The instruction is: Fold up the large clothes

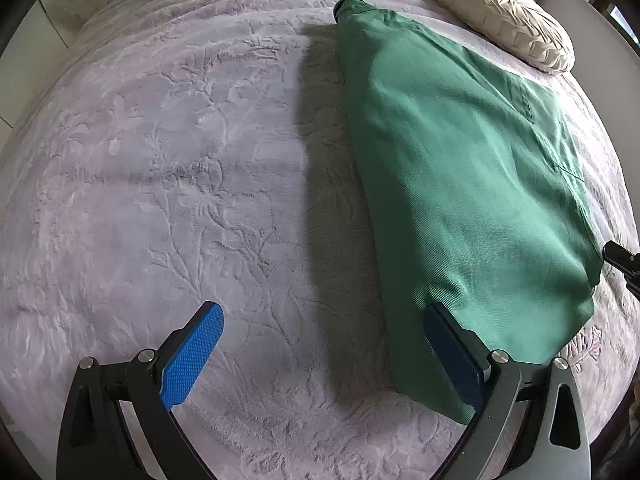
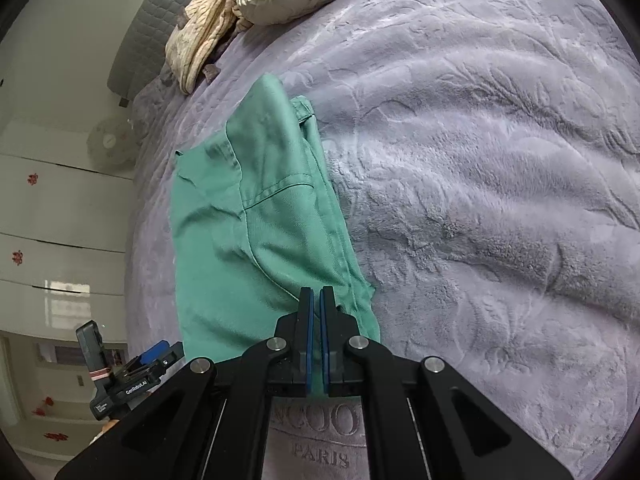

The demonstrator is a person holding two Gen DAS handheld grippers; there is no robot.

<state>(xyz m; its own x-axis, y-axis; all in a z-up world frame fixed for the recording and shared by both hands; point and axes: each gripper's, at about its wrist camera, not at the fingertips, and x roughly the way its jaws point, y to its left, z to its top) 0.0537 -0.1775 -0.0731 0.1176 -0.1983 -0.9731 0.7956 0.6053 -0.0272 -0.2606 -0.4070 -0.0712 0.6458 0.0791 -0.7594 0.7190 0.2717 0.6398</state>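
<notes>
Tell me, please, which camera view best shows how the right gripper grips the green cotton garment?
The right wrist view: the right gripper is shut on the green cotton garment, pinching its near edge. The left wrist view shows only a dark tip at the frame's edge.

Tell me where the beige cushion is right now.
The beige cushion lies at the far end of the lilac bedspread, beyond the green garment, beside a striped tan cloth.

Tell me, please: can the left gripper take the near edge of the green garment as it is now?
Probably yes. The left gripper is open, and one finger already lies at the green garment. Nothing blocks it; the right gripper grips another corner.
</notes>
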